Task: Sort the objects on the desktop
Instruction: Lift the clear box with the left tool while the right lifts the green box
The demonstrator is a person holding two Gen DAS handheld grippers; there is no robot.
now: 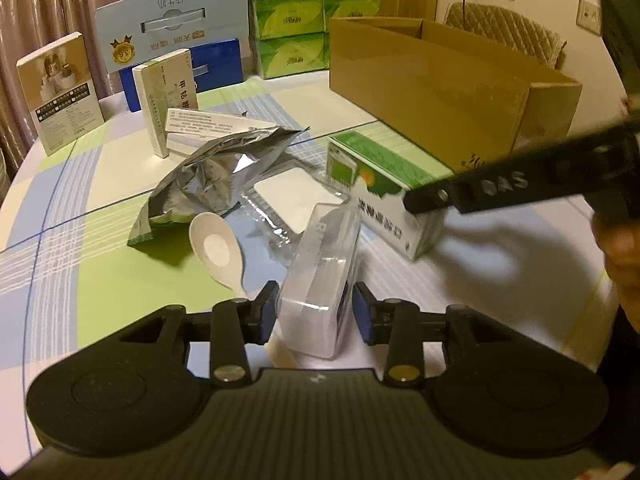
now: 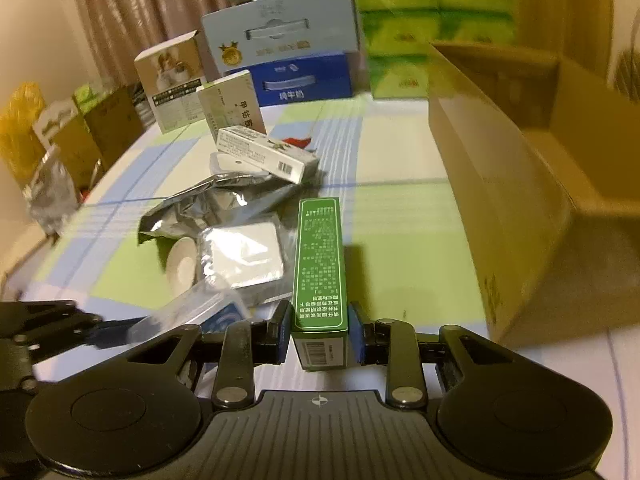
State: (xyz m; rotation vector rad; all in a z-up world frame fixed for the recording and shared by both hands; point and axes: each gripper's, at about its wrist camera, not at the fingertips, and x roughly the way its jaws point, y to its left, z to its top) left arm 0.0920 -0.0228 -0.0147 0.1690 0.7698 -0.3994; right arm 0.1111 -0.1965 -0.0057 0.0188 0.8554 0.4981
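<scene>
My left gripper (image 1: pixel 314 314) is shut on a clear plastic case (image 1: pixel 324 276) and holds it upright above the table. My right gripper (image 2: pixel 319 336) is shut on a green medicine box (image 2: pixel 320 264), which also shows in the left wrist view (image 1: pixel 380 188) with a right finger (image 1: pixel 500 188) on it. The clear case shows blurred at lower left in the right wrist view (image 2: pixel 188 312). An open cardboard box (image 1: pixel 448 92) stands at the right (image 2: pixel 520 184). A white spoon (image 1: pixel 216 248), a silver foil bag (image 1: pixel 216 180) and a sealed white pad (image 2: pixel 244 256) lie in the middle.
White medicine boxes (image 2: pixel 264 152) lie and stand behind the foil bag. A photo carton (image 1: pixel 60 88), blue milk cartons (image 2: pixel 288 48) and green tissue packs (image 1: pixel 296 12) line the far edge. The table (image 1: pixel 120 292) has a checked cloth.
</scene>
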